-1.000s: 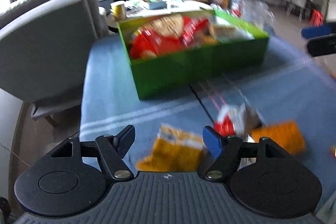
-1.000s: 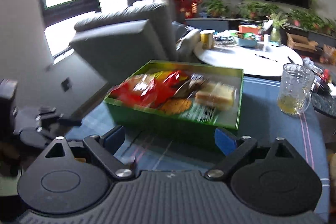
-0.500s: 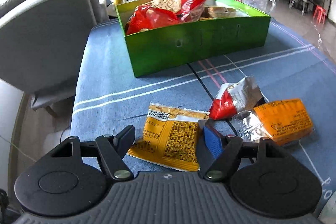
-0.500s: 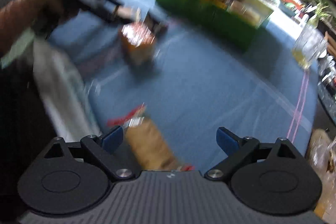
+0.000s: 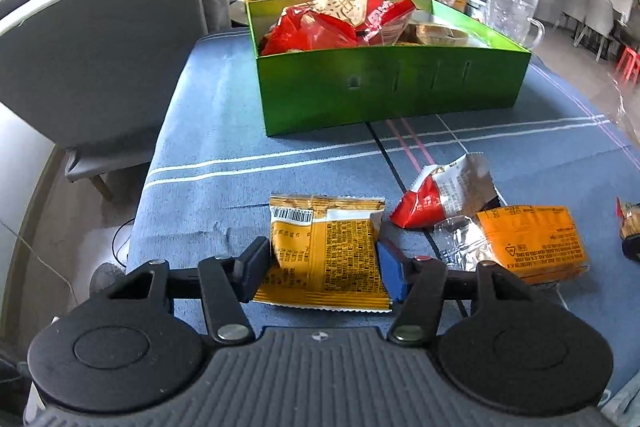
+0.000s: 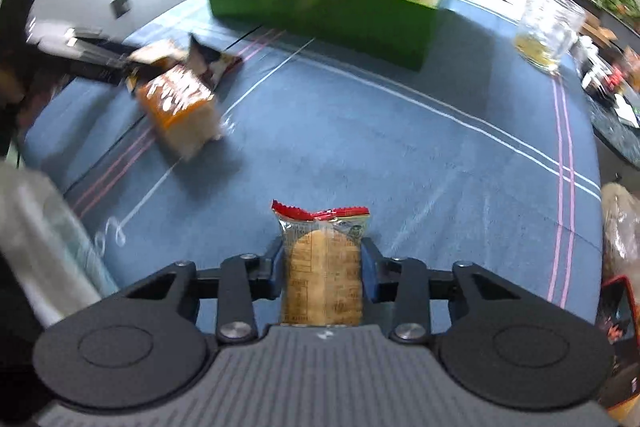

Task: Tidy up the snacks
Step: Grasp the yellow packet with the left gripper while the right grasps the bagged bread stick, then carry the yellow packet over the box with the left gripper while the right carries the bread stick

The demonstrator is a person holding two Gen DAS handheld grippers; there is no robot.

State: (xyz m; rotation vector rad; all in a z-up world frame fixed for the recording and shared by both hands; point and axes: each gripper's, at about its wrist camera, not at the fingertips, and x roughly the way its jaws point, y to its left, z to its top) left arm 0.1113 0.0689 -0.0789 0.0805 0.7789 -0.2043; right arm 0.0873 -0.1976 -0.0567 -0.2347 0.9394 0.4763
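Note:
A green box (image 5: 392,87) holding several snack bags stands at the far side of the blue tablecloth; it also shows in the right wrist view (image 6: 320,7). My left gripper (image 5: 320,267) is low over the cloth, its jaws touching both sides of a yellow snack packet (image 5: 324,251) that lies flat. A red-and-silver packet (image 5: 444,199) and an orange packet (image 5: 528,243) lie to its right. My right gripper (image 6: 322,267) is shut on a clear cracker packet (image 6: 322,267) with a red top edge, just above the cloth.
A glass mug (image 6: 548,27) with some yellow liquid stands to the right of the box. A grey sofa (image 5: 100,47) is past the table's left edge. A cluttered white round table with plants is behind the box. Plastic-wrapped items lie at the right table edge (image 6: 620,227).
My left gripper came down and its jaws closed in around the yellow packet. My right gripper swung from above the box down to the near cloth and closed on the cracker packet.

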